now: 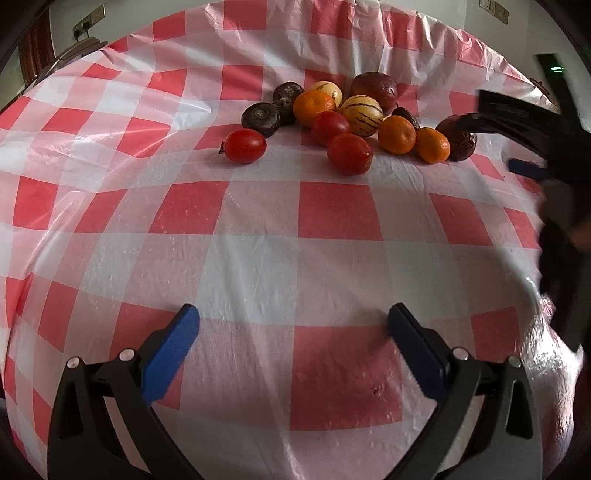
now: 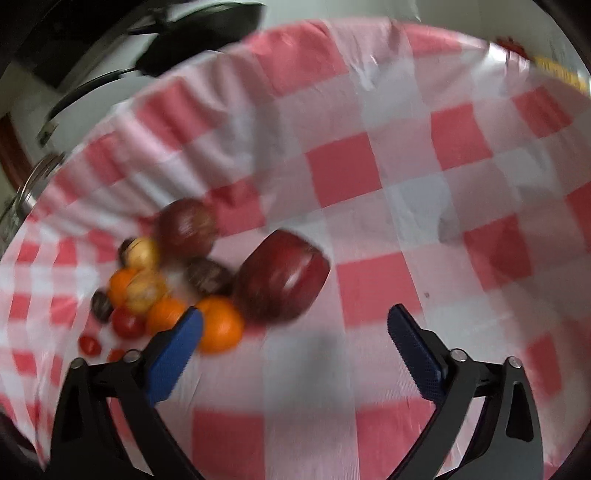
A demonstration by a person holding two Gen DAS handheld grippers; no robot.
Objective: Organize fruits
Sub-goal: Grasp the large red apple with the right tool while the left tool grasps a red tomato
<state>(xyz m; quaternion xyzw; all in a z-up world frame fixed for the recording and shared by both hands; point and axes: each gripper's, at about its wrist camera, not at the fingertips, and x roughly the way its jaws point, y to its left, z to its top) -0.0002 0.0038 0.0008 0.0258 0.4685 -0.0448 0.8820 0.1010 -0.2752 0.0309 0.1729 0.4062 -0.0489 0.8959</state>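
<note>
A pile of fruit lies on the red-and-white checked tablecloth [image 1: 332, 206]: red tomatoes [image 1: 349, 153], a lone tomato [image 1: 245, 146] to the left, oranges [image 1: 397, 134], striped yellow melons [image 1: 362, 115] and dark purple fruits [image 1: 373, 88]. My left gripper [image 1: 293, 332] is open and empty over bare cloth, well short of the pile. My right gripper [image 2: 295, 332] is open with nothing between its fingers. In its blurred view a dark red fruit [image 2: 284, 280] lies just ahead and an orange [image 2: 220, 325] sits by its left finger. One blue pad [image 1: 526, 168] of it shows right of the pile.
The cloth drops over the table's far edge [image 1: 295, 14] against a white wall with sockets [image 1: 88, 24]. Dark curved objects [image 2: 192, 40] stand beyond the table at the back left of the right wrist view. Bare cloth [image 2: 461, 206] stretches right of the pile.
</note>
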